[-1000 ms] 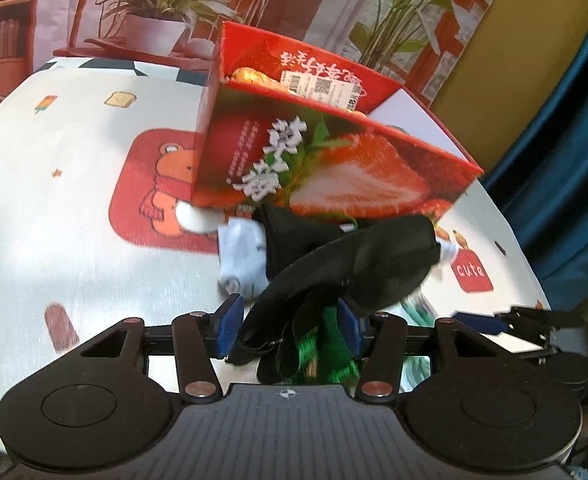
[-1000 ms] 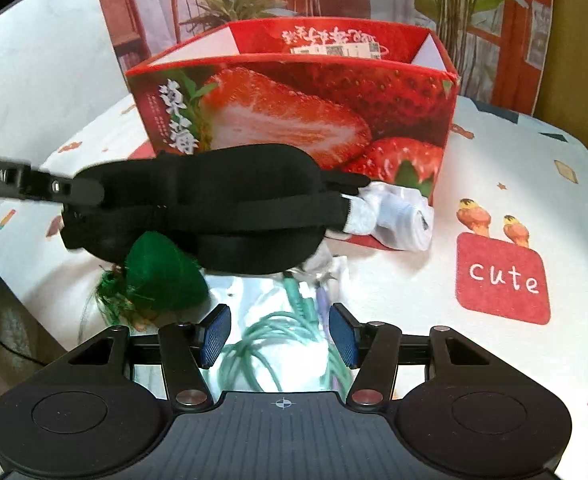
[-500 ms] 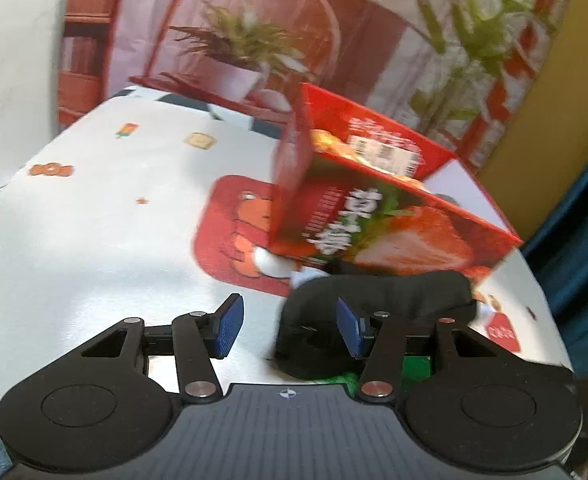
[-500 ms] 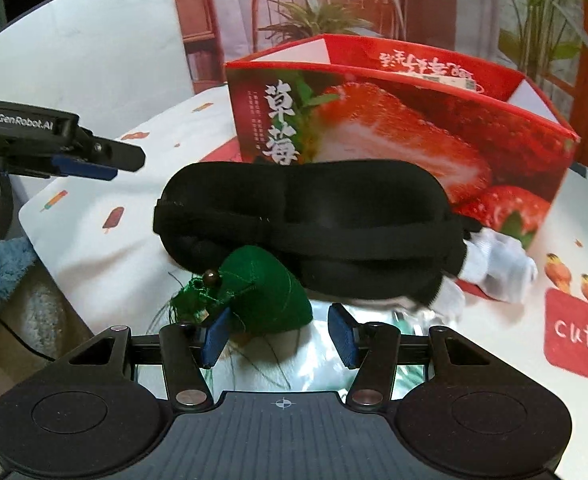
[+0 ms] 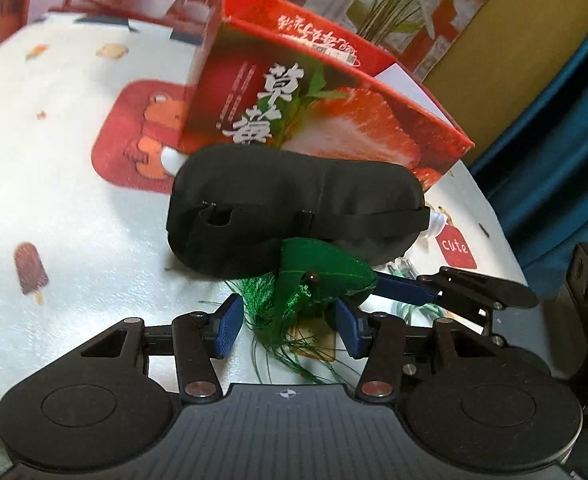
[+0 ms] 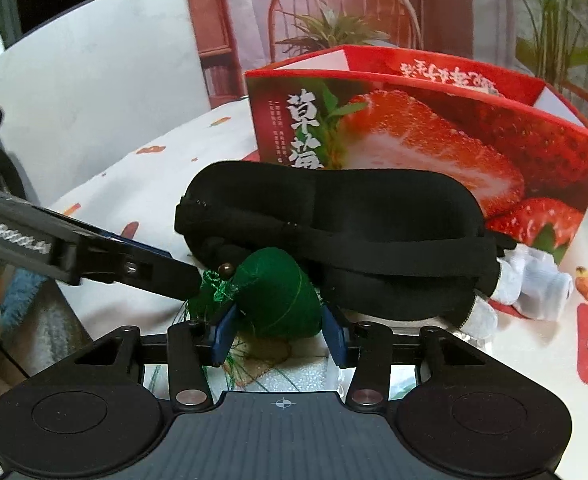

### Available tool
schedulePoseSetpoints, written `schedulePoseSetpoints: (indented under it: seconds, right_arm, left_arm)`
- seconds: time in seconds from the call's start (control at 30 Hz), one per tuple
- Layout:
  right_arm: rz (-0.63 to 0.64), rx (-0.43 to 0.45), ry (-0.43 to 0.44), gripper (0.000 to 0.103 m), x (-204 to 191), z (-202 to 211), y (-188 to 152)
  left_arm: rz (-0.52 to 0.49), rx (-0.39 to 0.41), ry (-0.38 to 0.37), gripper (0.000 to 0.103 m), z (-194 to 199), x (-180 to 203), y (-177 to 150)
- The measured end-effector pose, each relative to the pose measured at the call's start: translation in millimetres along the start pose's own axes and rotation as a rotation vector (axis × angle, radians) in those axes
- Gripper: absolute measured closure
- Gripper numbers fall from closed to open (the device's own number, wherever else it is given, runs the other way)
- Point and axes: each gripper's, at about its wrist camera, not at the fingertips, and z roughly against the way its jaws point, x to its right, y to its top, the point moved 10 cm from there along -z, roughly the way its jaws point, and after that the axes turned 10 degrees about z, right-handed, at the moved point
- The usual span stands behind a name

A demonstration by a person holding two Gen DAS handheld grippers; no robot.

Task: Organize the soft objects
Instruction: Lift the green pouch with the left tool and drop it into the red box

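A black sleep mask (image 5: 294, 208) (image 6: 334, 236) lies on the table in front of the red strawberry box (image 5: 334, 120) (image 6: 434, 136). A green fabric pouch with a tassel (image 5: 322, 276) (image 6: 278, 296) lies just in front of the mask. My left gripper (image 5: 288, 326) is open, its fingers on either side of the tassel. My right gripper (image 6: 280, 336) is open around the pouch, fingers close to its sides. A white rolled sock (image 6: 534, 280) sticks out from under the mask's right end.
The table has a white cartoon-print cloth (image 5: 74, 200). The box is open at the top with items inside. The right gripper's fingers (image 5: 454, 292) reach in from the right in the left wrist view; the left gripper's fingers (image 6: 94, 252) reach in from the left in the right wrist view.
My left gripper let go of the black mask, which now lies on the table, then came back toward the green pouch. My right gripper moved left and forward around the pouch.
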Motion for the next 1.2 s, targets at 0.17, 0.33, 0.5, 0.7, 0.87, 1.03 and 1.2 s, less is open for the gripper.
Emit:
schedulePoseSetpoints:
  seconds: [0.17, 0.33, 0.5, 0.7, 0.87, 1.03, 1.2]
  right_arm:
    - [0.012, 0.018, -0.011, 0.059, 0, -2, -1]
    - [0.051, 0.026, -0.037, 0.058, -3, -3, -2]
    - [0.099, 0.043, -0.067, 0.058, -8, -5, -2]
    - [0.094, 0.063, -0.074, 0.061, -8, -5, -4]
    - [0.086, 0.083, -0.086, 0.063, -8, -3, -6]
    - [0.085, 0.141, -0.097, 0.063, -7, 13, 5]
    - [0.121, 0.211, -0.119, 0.063, -5, 36, 31]
  left_arm:
    - [0.031, 0.022, -0.085, 0.047, 1, 5, 3]
    - [0.065, 0.021, -0.1, 0.041, -11, 9, 6]
    - [0.202, 0.005, -0.188, 0.041, -24, 2, 12]
    - [0.189, 0.008, -0.211, 0.042, -31, 6, 7]
    - [0.134, 0.045, -0.213, 0.044, -21, 13, 9]
    - [0.06, 0.104, -0.223, 0.044, 1, 31, 20]
    - [-0.042, 0.168, -0.22, 0.044, 29, 59, 41]
